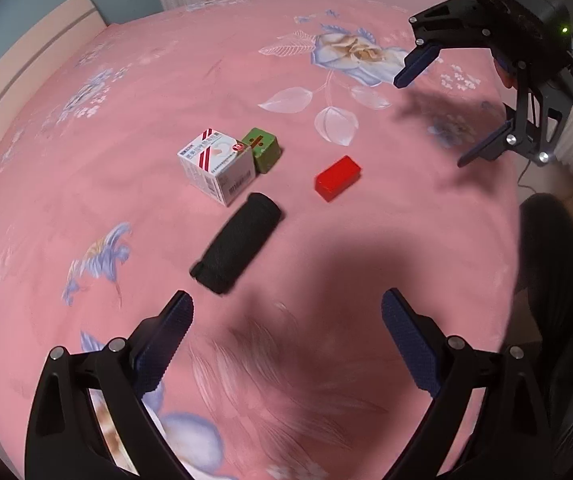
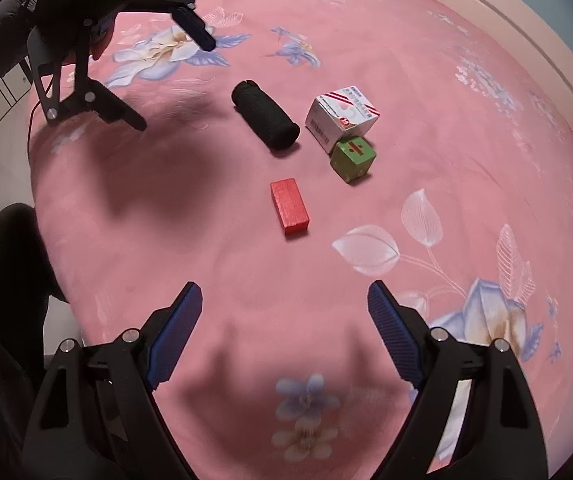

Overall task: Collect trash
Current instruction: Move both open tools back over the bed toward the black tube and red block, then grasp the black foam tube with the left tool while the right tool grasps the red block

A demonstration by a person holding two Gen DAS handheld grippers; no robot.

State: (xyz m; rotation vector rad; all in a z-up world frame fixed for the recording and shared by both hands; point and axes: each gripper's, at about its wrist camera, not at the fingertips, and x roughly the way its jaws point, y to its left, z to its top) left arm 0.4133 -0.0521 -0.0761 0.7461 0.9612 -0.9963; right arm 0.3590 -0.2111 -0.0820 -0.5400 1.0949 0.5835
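Mostly what I see is the bed, its pink flowered cover filling both views; the far edges curl away in the lens and the near part is blurred and darkened by shadows of my claws. At one side a headboard is cut off by the frame, and a dark-clothed leg of mine shows only partly at the bed's edge.

Four small things lie together mid-bed, nothing covering them. The black roll, seemingly fabric though I cannot tell for sure, lies on its side nearest my left claw. The white box sits just beyond it, its print too small to read, and the green cube touches the box's far side. The red block lies apart from the rest, nearest my right claw.

Both claws hang above the cover, pointing steeply down, spread wide with nothing between the blue pads. Each shows in the other's view, clear of the things, with its upper part cut off by the frame.
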